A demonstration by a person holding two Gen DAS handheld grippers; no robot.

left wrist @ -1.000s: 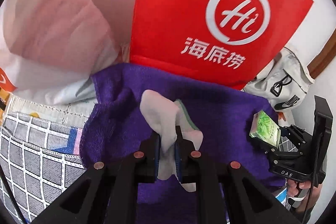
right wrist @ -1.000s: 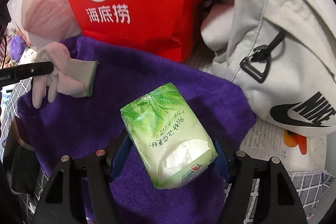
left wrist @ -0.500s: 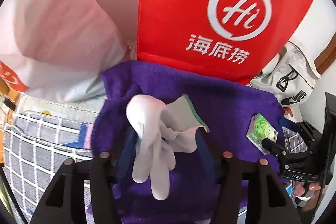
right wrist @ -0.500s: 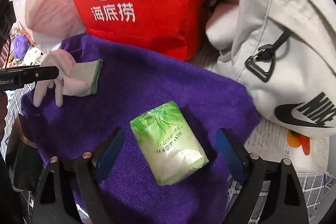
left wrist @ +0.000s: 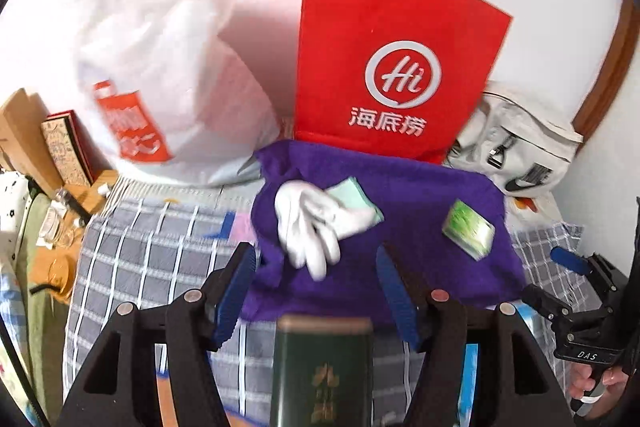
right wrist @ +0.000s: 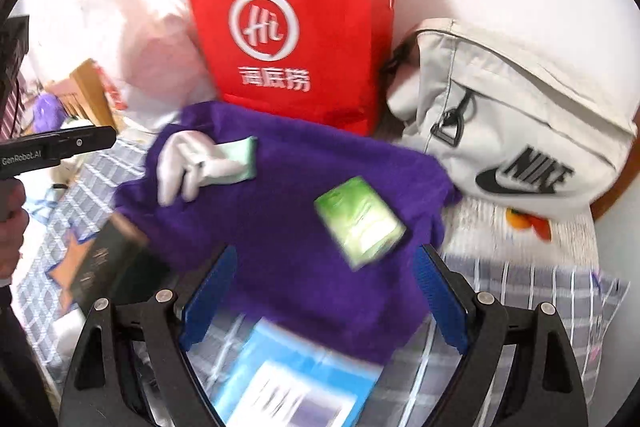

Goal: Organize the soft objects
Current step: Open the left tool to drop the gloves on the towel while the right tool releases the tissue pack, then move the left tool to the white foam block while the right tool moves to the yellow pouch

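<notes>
each view looks steeply down along its own tongs from above the near edge of the purple towel (left wrist: 420, 211), close in. the left wrist view sits left of the right one and faces the red paper bag (left wrist: 396, 67) at the back. both share the towel, white glove (right wrist: 192, 163), green tissue pack (right wrist: 360, 219), red bag and white nike bag (right wrist: 516, 131).

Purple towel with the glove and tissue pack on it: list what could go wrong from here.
1. The white glove lies near the purple towel edge; lifting the towel may tip it off.
2. The tissue pack lies loose and could slide.
3. The dark green box stands close, easy to bump.
</notes>
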